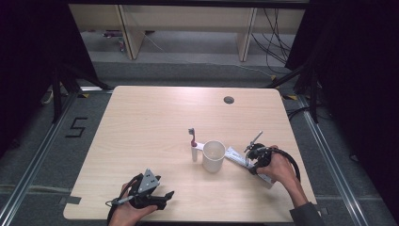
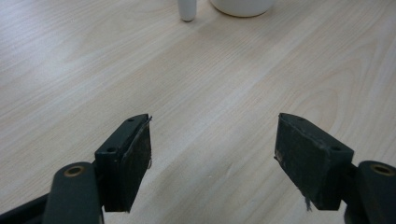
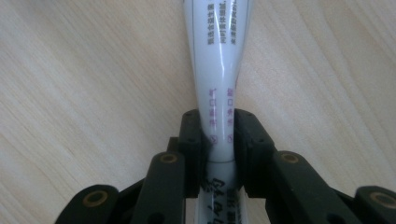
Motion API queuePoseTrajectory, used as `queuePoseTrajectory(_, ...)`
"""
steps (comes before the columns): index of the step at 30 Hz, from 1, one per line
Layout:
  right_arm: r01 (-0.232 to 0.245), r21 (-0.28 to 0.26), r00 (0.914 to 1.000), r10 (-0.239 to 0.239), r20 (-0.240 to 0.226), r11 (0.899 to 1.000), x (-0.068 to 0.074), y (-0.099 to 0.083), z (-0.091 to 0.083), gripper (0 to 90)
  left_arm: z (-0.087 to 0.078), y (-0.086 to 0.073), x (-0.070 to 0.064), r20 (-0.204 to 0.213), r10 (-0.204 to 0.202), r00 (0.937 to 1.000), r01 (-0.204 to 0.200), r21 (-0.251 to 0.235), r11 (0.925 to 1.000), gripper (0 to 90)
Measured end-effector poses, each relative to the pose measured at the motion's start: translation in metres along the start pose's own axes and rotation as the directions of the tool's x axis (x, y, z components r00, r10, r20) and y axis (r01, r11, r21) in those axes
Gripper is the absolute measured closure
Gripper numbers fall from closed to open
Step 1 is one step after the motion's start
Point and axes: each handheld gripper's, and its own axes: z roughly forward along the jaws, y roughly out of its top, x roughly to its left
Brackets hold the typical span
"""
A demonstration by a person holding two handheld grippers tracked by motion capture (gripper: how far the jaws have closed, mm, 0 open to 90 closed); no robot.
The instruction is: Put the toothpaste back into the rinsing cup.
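Right hand-held gripper [image 3: 218, 140] clamps toothpaste tube [image 3: 219, 60] lying on table [image 1: 141, 122], right of cup [image 1: 214, 155]. Left hand-held gripper [image 2: 212, 158] open, idle near front edge. Advice: lift level, keep squeeze gentle, steer clear of cup and toothbrush [image 1: 192, 141].

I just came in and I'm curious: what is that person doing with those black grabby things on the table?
A person holds a black tool in each hand over a pale wooden table. The right tool is squeezed shut on a white toothpaste tube lying flat beside a white plastic cup. A white toothbrush with a pink neck lies just left of the cup. The left tool waits open near the table's front edge, holding nothing.
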Motion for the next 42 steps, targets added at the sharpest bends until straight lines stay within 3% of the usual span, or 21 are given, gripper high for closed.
queuePoseTrajectory(1,-0.009,0.014,0.9999,0.009,0.005,1.000,0.002,0.001,0.000,74.2,0.000,0.000,0.000,0.004,0.000,1.0000,0.000,0.001,1.0000,26.8)
queuePoseTrajectory(4,0.022,0.036,0.9996,-0.022,0.017,0.999,0.002,0.005,0.000,74.3,-0.001,0.000,0.000,0.002,0.001,1.0000,-0.001,0.001,1.0000,26.7)
queuePoseTrajectory(9,0.008,0.055,0.9998,-0.009,0.017,0.998,0.004,0.006,0.000,74.5,-0.001,-0.001,0.000,-0.005,-0.002,1.0000,0.002,0.003,1.0000,26.8)
queuePoseTrajectory(10,0.028,0.064,0.9992,-0.030,0.026,0.998,0.004,0.006,0.000,74.5,0.000,0.000,0.000,-0.001,-0.007,1.0000,0.007,0.000,1.0000,26.8)
queuePoseTrajectory(11,0.077,0.062,0.9967,-0.079,0.021,0.995,0.002,0.007,0.001,74.6,0.000,0.000,0.000,0.000,-0.004,1.0000,0.004,0.002,1.0000,26.7)
queuePoseTrajectory(13,0.048,0.087,0.9986,-0.050,0.016,0.995,0.004,0.008,0.000,74.7,0.000,-0.001,0.000,-0.003,-0.002,1.0000,0.002,0.001,1.0000,26.8)
queuePoseTrajectory(14,0.083,0.092,0.9965,-0.084,0.007,0.992,0.002,0.009,0.000,74.8,0.000,-0.001,-0.001,0.000,-0.002,1.0000,0.002,-0.001,1.0000,26.7)
queuePoseTrajectory(21,0.088,0.128,0.9961,-0.089,0.001,0.988,0.003,0.012,0.000,75.2,0.001,-0.001,-0.001,0.002,-0.014,0.9999,0.014,-0.005,0.9999,26.9)
queuePoseTrajectory(22,0.120,0.127,0.9926,-0.121,0.000,0.985,0.001,0.012,0.001,75.3,0.001,-0.001,-0.001,0.003,-0.016,0.9999,0.016,-0.005,0.9999,26.9)
queuePoseTrajectory(23,0.124,0.132,0.9922,-0.125,0.001,0.984,0.001,0.013,0.001,75.4,0.001,-0.001,-0.001,0.003,-0.009,1.0000,0.009,0.002,1.0000,26.9)
queuePoseTrajectory(25,0.110,0.139,0.9938,-0.111,-0.001,0.984,0.003,0.013,0.001,75.5,0.001,-0.001,-0.001,0.006,-0.007,1.0000,0.007,0.001,1.0000,26.9)
queuePoseTrajectory(31,0.126,0.129,0.9919,-0.127,0.003,0.984,0.002,0.011,0.000,76.0,0.001,-0.001,-0.001,0.004,-0.016,0.9999,0.016,-0.005,0.9999,27.2)
queuePoseTrajectory(32,0.124,0.126,0.9919,-0.127,0.012,0.984,0.002,0.010,0.000,76.0,0.000,-0.001,0.001,-0.003,0.002,1.0000,-0.002,0.010,1.0000,27.2)
queuePoseTrajectory(34,0.114,0.121,0.9932,-0.116,0.007,0.986,0.001,0.009,-0.001,76.3,0.001,-0.001,0.000,0.002,-0.018,0.9998,0.018,-0.004,0.9998,27.2)
queuePoseTrajectory(35,0.129,0.113,0.9914,-0.131,0.006,0.985,-0.001,0.008,-0.002,76.4,0.001,-0.001,0.001,-0.003,0.000,1.0000,0.000,0.011,0.9999,27.2)
queuePoseTrajectory(36,0.127,0.107,0.9917,-0.128,0.008,0.986,-0.002,0.007,-0.002,76.5,0.000,-0.001,0.001,-0.002,0.002,1.0000,-0.002,0.011,0.9999,27.3)
queuePoseTrajectory(37,0.093,0.118,0.9952,-0.096,0.018,0.989,-0.001,0.006,-0.004,76.6,0.001,-0.001,0.001,-0.006,-0.002,1.0000,0.002,0.008,1.0000,27.3)
queuePoseTrajectory(38,0.112,0.099,0.9934,-0.114,0.010,0.989,-0.004,0.004,-0.005,76.7,0.001,-0.001,0.001,-0.002,-0.011,0.9999,0.011,0.001,0.9999,27.3)
queuePoseTrajectory(41,0.081,0.090,0.9962,-0.083,0.026,0.993,-0.006,0.001,-0.009,76.9,0.001,-0.001,0.001,0.000,-0.004,1.0000,0.004,0.008,1.0000,27.3)
queuePoseTrajectory(42,0.085,0.063,0.9959,-0.087,0.026,0.994,-0.008,-0.001,-0.011,77.0,0.001,-0.001,0.001,0.001,-0.005,1.0000,0.005,0.008,1.0000,27.3)
